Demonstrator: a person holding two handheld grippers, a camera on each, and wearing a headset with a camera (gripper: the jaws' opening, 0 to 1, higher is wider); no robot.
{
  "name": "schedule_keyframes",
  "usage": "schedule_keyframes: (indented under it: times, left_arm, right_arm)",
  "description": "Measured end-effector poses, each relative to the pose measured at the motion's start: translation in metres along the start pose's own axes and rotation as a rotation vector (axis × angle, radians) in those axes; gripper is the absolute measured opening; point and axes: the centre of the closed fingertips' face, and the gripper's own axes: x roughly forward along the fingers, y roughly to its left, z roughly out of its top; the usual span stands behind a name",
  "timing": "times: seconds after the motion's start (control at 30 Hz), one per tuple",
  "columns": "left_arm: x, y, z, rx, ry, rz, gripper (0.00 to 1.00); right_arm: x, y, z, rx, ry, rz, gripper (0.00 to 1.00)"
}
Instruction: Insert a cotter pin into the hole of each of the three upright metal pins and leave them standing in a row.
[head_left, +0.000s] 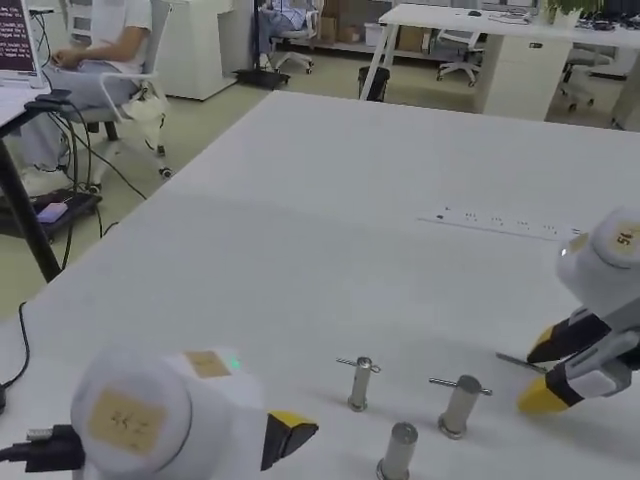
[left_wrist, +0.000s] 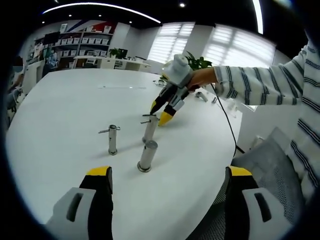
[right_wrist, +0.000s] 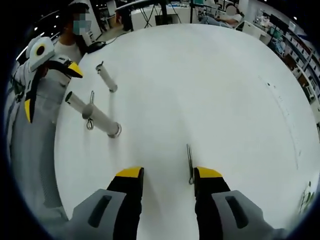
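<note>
Metal pins, three of them, stand upright near the front edge of the wide white desk (head_left: 300, 250). The left gripper (left_wrist: 168, 172) hangs low over the desk at the person's near side. Its jaws are spread wide with nothing between them, and they point toward the pins. The right gripper (right_wrist: 169, 172) is held low on the other side of the group. Its jaws are also parted and grip nothing.

Of the three pins, the far left pin (head_left: 358, 390) and the right pin (head_left: 458, 408) stand side by side. The bare pin (head_left: 398, 452) stands nearer the person, in front of the gap between them, so the group makes a triangle rather than a row.

A cotter pin (head_left: 358, 365) passes crosswise through the top of the far left pin, and a second cotter pin (head_left: 460, 383) does the same in the right pin. A loose cotter pin (right_wrist: 190, 162) lies flat on the desk between the right gripper's jaws, close beside one of them. Whether it touches that jaw is unclear.
</note>
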Motion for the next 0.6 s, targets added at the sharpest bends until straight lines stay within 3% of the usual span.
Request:
schedule_keyframes:
  times: [0.13, 0.27, 0.47, 0.6]
  left_arm:
    - [0.000, 0.004, 0.002, 0.019, -0.005, 0.018, 0.93]
    - [-0.001, 0.012, -0.001, 0.012, 0.007, 0.032, 0.93]
    - [-0.007, 0.020, -0.002, -0.005, 0.014, 0.046, 0.93]
    - [-0.012, 0.026, -0.002, -0.006, 0.007, 0.061, 0.92]
  right_arm:
    - [0.001, -0.001, -0.002, -0.077, 0.057, -0.017, 0.41]
    - [0.002, -0.002, -0.001, -0.113, 0.073, -0.006, 0.40]
    - [0.003, -0.014, 0.000, -0.083, 0.077, -0.016, 0.32]
    - [0.003, -0.018, 0.000, -0.105, 0.085, -0.017, 0.25]
